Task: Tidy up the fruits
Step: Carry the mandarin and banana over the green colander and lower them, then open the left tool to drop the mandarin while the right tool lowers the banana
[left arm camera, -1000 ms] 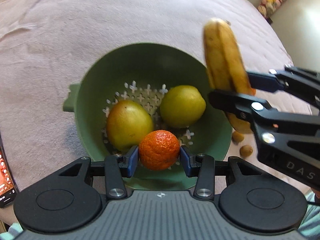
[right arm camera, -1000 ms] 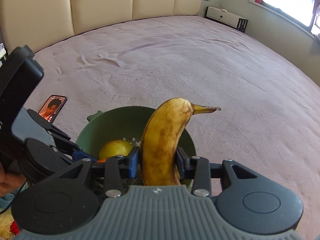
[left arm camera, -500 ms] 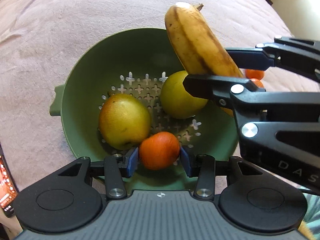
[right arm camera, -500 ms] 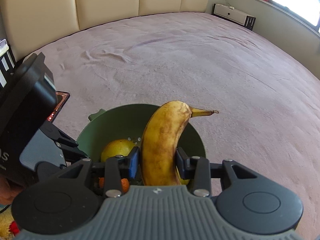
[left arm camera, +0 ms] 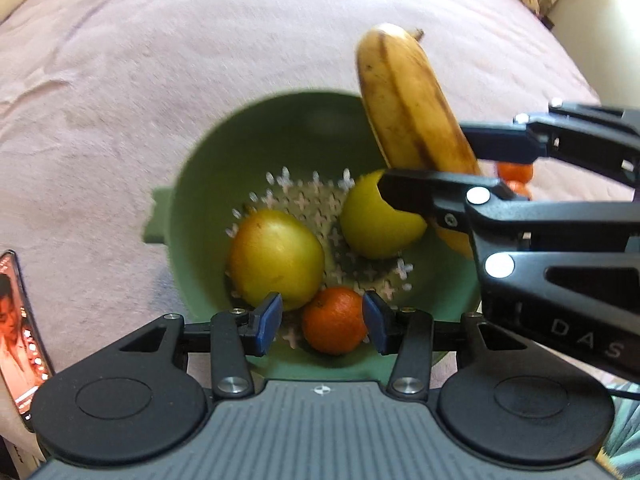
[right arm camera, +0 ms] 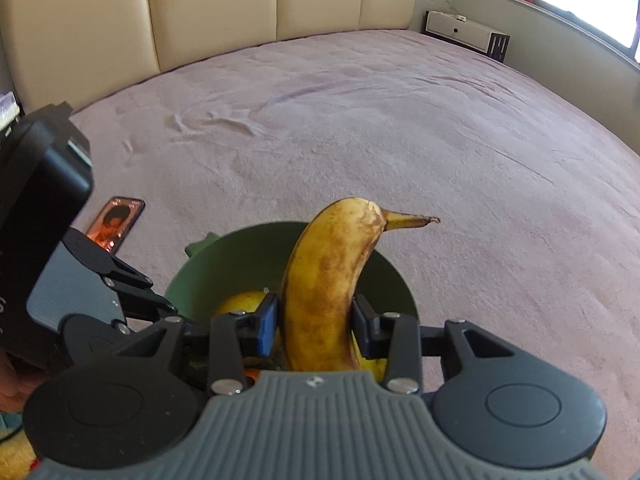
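Note:
A green colander bowl (left arm camera: 200, 184) sits on the pink bedspread and holds two yellow-green fruits (left arm camera: 276, 258) (left arm camera: 376, 224) and an orange mandarin (left arm camera: 336, 320). My left gripper (left arm camera: 320, 324) is open above the bowl's near edge; the mandarin lies in the bowl between its blue pads, touching neither. My right gripper (right arm camera: 314, 330) is shut on a spotted yellow banana (right arm camera: 328, 280), holding it upright over the bowl (right arm camera: 388, 276). In the left wrist view the banana (left arm camera: 408, 108) and right gripper come in from the right over the bowl's far right rim.
A phone with a lit screen (left arm camera: 18, 328) lies on the bedspread left of the bowl; it also shows in the right wrist view (right arm camera: 118, 220). More mandarins (left arm camera: 516, 174) lie behind the right gripper. A padded headboard (right arm camera: 240, 12) stands at the back.
My left gripper has opened and let go of the mandarin, which now rests in the bowl. The left gripper has drawn back a little. The right gripper still holds the banana over the bowl.

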`<action>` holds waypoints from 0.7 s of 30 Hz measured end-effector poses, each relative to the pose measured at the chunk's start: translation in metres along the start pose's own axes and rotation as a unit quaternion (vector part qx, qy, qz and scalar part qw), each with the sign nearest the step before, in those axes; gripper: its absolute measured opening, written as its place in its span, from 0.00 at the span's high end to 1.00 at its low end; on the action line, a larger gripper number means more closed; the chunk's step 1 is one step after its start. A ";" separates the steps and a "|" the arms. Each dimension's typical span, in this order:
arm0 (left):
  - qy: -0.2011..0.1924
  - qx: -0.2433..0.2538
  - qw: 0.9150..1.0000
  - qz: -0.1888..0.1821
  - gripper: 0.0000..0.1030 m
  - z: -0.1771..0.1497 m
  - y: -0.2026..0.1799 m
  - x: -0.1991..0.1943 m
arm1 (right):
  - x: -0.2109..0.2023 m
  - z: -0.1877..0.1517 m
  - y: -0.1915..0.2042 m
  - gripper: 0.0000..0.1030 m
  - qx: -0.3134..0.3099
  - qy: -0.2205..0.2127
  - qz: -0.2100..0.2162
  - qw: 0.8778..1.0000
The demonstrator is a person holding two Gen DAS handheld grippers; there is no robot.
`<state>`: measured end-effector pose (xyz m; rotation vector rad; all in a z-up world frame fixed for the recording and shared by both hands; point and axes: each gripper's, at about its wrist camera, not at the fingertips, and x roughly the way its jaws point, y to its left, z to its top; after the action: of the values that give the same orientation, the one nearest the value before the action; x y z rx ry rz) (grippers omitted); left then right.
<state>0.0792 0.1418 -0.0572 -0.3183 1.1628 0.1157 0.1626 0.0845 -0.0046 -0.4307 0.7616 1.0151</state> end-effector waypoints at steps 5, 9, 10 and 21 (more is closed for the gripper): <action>-0.034 -0.022 0.999 0.019 0.47 0.003 0.010 -0.018 | -0.007 0.006 -0.001 0.65 0.028 -0.013 0.017 0.999; -0.061 -0.040 0.996 0.046 0.47 0.005 0.017 -0.027 | -0.005 0.008 -0.009 0.65 0.072 -0.008 0.032 0.997; -0.069 -0.045 0.995 0.051 0.47 0.006 0.018 -0.029 | -0.003 0.007 -0.011 0.65 0.086 -0.005 0.037 0.996; -0.104 -0.096 0.989 0.049 0.47 0.008 0.038 -0.035 | 0.026 -0.006 -0.023 0.65 0.201 0.033 0.075 0.976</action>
<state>0.0626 0.1832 -0.0291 -0.4094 0.9618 0.3412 0.1881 0.0850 -0.0283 -0.0575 1.0458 0.9590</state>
